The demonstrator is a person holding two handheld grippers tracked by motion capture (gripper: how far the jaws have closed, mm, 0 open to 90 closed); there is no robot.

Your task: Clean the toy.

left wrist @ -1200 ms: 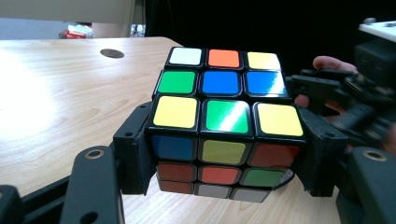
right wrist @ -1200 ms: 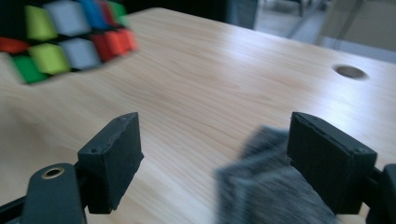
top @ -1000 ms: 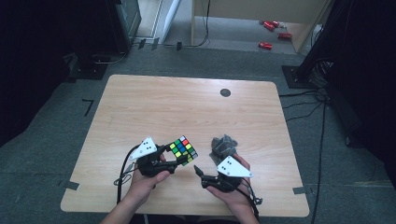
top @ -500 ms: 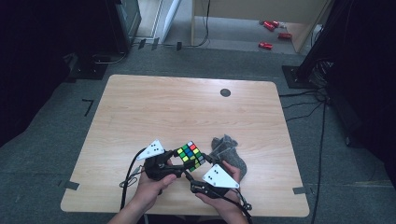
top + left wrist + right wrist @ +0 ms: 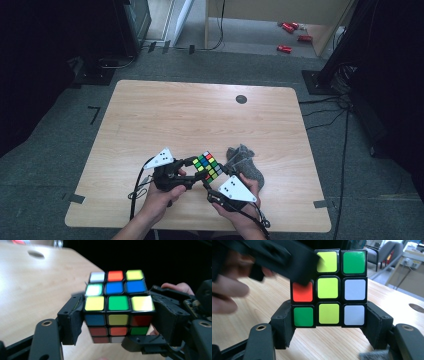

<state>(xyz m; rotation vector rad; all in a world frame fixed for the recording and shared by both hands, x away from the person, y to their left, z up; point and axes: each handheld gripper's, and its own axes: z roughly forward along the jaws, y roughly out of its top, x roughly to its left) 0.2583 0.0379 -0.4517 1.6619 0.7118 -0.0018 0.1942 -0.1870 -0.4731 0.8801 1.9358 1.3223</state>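
A scrambled Rubik's cube (image 5: 209,166) hangs just above the near part of the wooden table (image 5: 200,115), between both grippers. My left gripper (image 5: 196,169) reaches it from the left. Its jaws have just been opening, and in the left gripper view its pads still lie against two sides of the cube (image 5: 117,302). My right gripper (image 5: 212,179) comes from the near right. Its jaws have just been closing and now clamp the cube's (image 5: 329,287) bottom row. A blurred black jaw of the left gripper crosses that face's upper left.
A crumpled grey cloth (image 5: 245,162) lies on the table just right of the cube, beside my right hand. A small black round hole (image 5: 241,99) sits near the far edge. Dark cabinets and cables surround the table on the floor.
My right gripper has slid left, under the cube, and its jaws have come in around it. The cube and left gripper have drifted slightly right and nearer.
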